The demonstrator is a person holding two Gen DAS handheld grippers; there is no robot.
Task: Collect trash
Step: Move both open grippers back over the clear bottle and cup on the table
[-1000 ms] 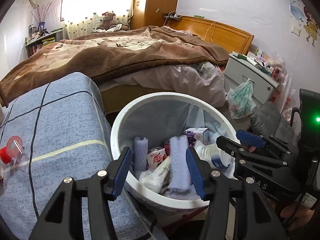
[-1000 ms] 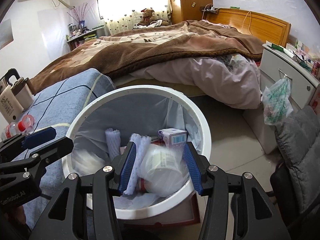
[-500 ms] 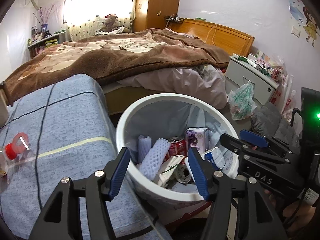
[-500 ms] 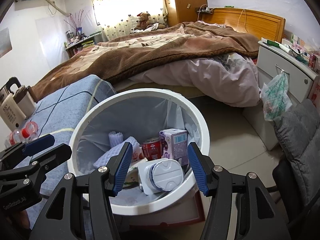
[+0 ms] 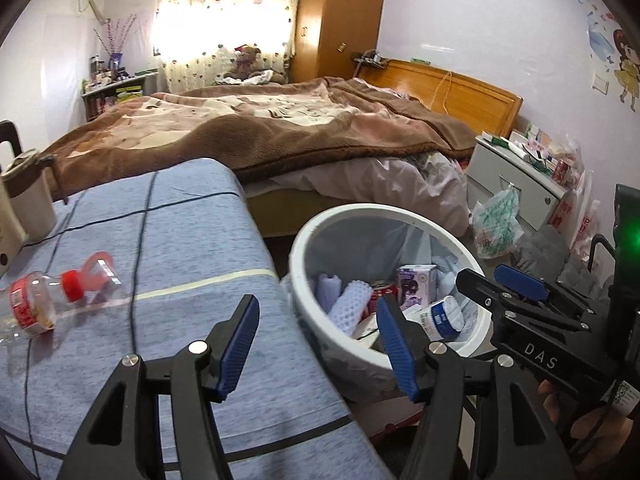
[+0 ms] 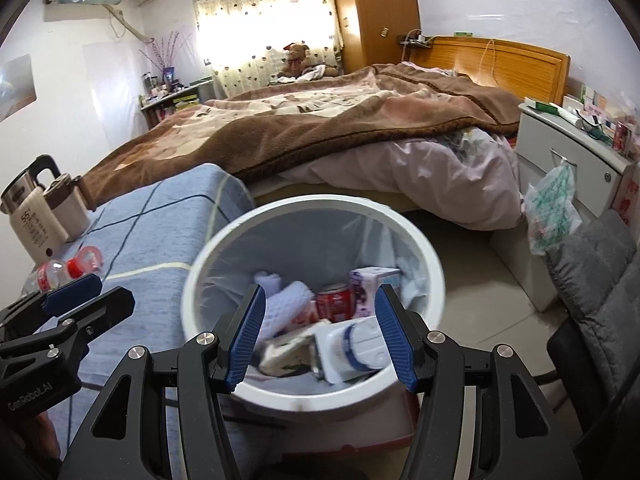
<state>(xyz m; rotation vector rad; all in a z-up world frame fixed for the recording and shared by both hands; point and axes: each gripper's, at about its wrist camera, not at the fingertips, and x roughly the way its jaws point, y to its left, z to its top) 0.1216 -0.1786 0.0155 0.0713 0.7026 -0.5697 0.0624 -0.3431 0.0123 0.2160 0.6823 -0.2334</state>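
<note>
Left gripper and right gripper both stand spread and empty. The white bin, beside the blue-covered table's edge, holds trash; a plastic bottle lies near the table's left edge.

Left gripper: jaws apart, empty, left of the bin.
Right gripper: jaws apart, empty, above the bin.
</note>
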